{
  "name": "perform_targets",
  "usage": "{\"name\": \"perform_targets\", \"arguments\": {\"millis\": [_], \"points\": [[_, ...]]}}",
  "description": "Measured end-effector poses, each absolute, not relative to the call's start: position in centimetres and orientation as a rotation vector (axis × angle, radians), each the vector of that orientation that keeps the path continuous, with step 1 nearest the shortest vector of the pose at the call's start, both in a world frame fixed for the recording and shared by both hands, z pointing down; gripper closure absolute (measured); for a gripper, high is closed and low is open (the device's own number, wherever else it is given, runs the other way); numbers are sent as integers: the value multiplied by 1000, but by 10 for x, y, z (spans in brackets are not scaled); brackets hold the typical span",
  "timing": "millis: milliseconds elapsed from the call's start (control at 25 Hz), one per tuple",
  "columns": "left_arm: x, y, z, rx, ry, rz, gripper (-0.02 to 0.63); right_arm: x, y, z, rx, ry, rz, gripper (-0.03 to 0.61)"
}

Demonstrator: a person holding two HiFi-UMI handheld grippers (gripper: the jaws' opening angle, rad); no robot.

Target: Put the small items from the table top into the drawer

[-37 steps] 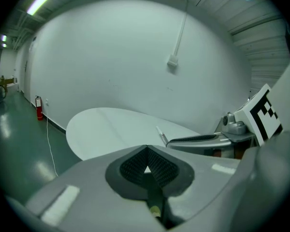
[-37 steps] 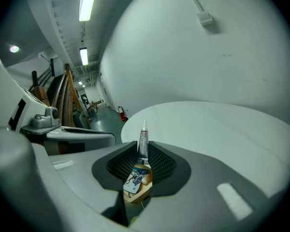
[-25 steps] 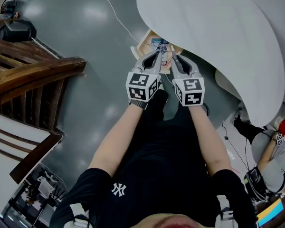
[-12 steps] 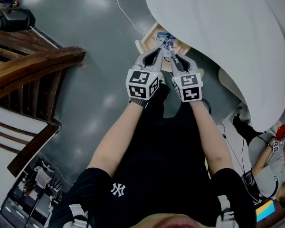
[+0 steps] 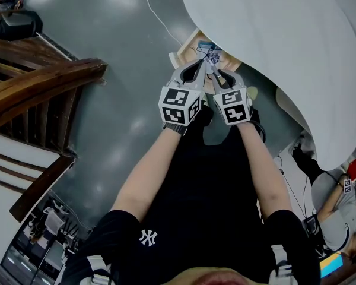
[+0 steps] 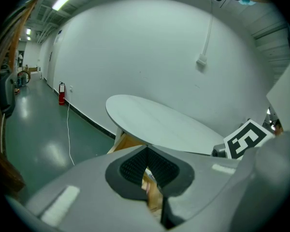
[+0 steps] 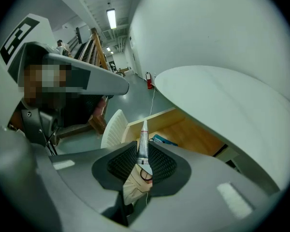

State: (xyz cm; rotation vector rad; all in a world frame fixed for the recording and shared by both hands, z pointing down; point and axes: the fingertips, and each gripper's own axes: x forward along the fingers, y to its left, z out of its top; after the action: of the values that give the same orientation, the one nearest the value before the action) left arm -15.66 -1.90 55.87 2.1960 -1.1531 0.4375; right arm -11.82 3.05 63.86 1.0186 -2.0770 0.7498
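Right gripper view tells me the most: the right tongs (image 7: 143, 154) are pinching a small white tube (image 7: 144, 132), nozzle pointing up and away from the camera. Beyond it the drawer (image 7: 150, 118) stands pulled open under the round white table (image 7: 222, 100). The tube hangs above the drawer's near edge and has not been let go.

The left tongs (image 6: 147, 161) are pressed together at the tips. Through the gap behind the pads I see only something tan. I take it for the drawer's wood and not a held item, though I can't be sure.

On progress, I judge the job well along. A blue item (image 7: 163, 140) already lies on the drawer floor, and I can pick out no small things on the stretch of table top that shows. What's left is to release the tube into the drawer and perhaps push the drawer shut.

As for writing, the print on the tube is too small to read. The marker cubes carry only black-and-white squares, and the one clear emblem is an interlocked "NY" (image 5: 147, 237) on the person's black shirt in the head view.
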Motion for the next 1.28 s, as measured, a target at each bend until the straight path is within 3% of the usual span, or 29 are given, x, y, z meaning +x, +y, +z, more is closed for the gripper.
{"name": "perform_targets", "arguments": {"millis": [440,840,1280], "points": [[-168,-27,563,2185,-1195,430,607,-124,31,666,927,-2034,770,431],[-166,-22,526,2219,-1167,422,607,-123,17,589,1039,-2137,717,552],[-142,-42,450,2309,-1064,375,607,-102,-29,474,1250,-2275,719,557]]}}
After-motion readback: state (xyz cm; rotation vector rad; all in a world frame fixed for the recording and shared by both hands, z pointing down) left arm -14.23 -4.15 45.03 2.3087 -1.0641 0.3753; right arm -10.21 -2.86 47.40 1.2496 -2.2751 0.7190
